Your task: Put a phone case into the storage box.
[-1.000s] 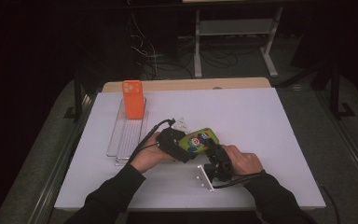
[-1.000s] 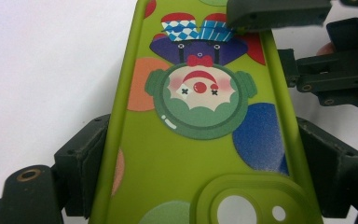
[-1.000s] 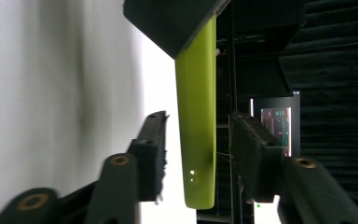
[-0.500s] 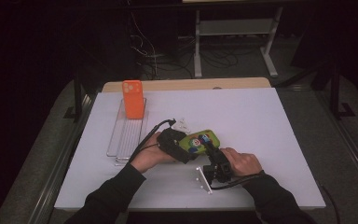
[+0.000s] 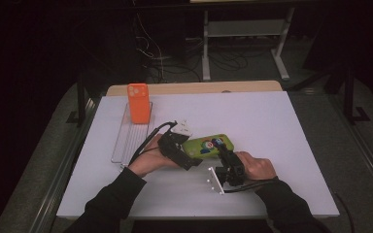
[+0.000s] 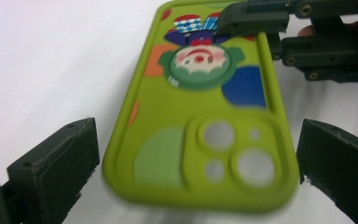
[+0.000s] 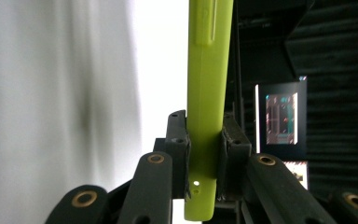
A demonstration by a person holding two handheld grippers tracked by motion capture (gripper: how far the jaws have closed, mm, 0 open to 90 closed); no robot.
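While your right gripper (image 5: 222,151) pinches the green phone case (image 5: 208,145) by its thin edge, your left gripper (image 5: 187,156) has just been opening its jaws, and they now stand wide on either side of the case without pressing on it. In the high view the case sits just below the middle of the frame, over the white table (image 5: 272,126), with your left hand (image 5: 148,160) at its left end and your right hand (image 5: 255,166) at its lower right. In the left gripper view the case (image 6: 205,121) runs from the top centre down to the lower middle, its camera cut-outs nearest the lens and its cartoon print above them; a clear gap shows between each black pad and the rim of the case, and the right gripper (image 6: 261,21) bites the far end at the upper right. In the right gripper view the case (image 7: 207,93) stands as a narrow green strip up the middle of the frame, and both pads touch it low down. An orange phone case (image 5: 138,103) stands upright at the far end of a clear rack (image 5: 126,141) in the left centre of the high view, well apart from both grippers.
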